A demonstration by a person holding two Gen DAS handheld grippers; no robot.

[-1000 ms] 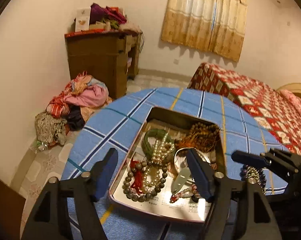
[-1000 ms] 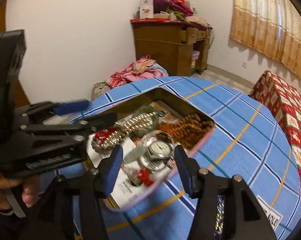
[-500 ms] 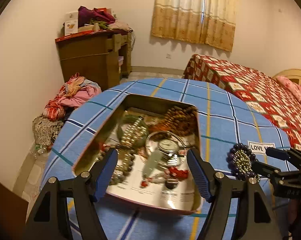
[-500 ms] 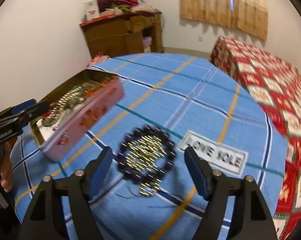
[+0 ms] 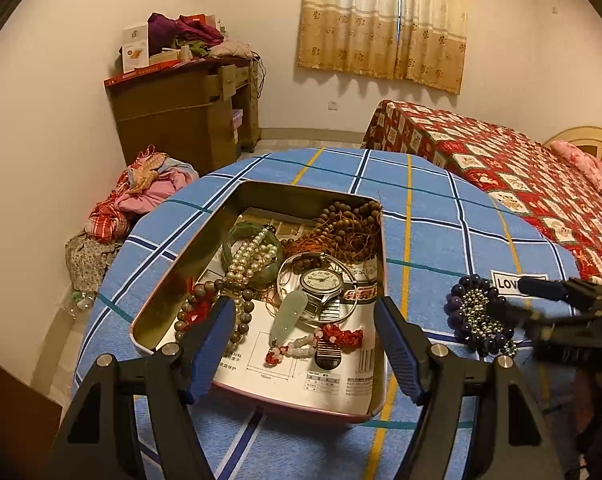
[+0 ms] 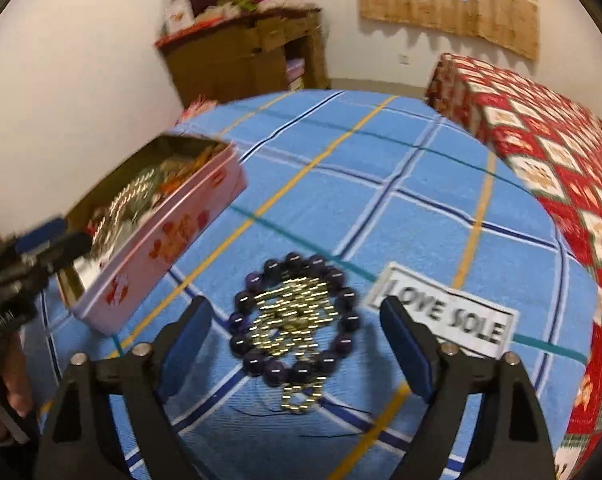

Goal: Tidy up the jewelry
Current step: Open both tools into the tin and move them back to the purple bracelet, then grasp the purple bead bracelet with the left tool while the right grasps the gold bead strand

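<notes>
The left hand-held gripper [image 5: 305,340] is hovering with jaws wide and empty over a pink tin [image 5: 173,280] crowded with a watch [image 5: 321,282], pearls [image 5: 249,256] and brown beads [image 5: 345,228]. Just beside it on the blue-checked desk [image 6: 421,184], a purple bead bracelet [image 6: 341,312] and gold chain [image 6: 293,316] are lying between the right hand-held gripper's [image 6: 297,336] closing, untouching jaws.

Reading "LOVE SOLE" on a white label [image 6: 445,317] near the tablecloth's [image 6: 401,168] right edge — print on the tin's paper lining too small.
</notes>
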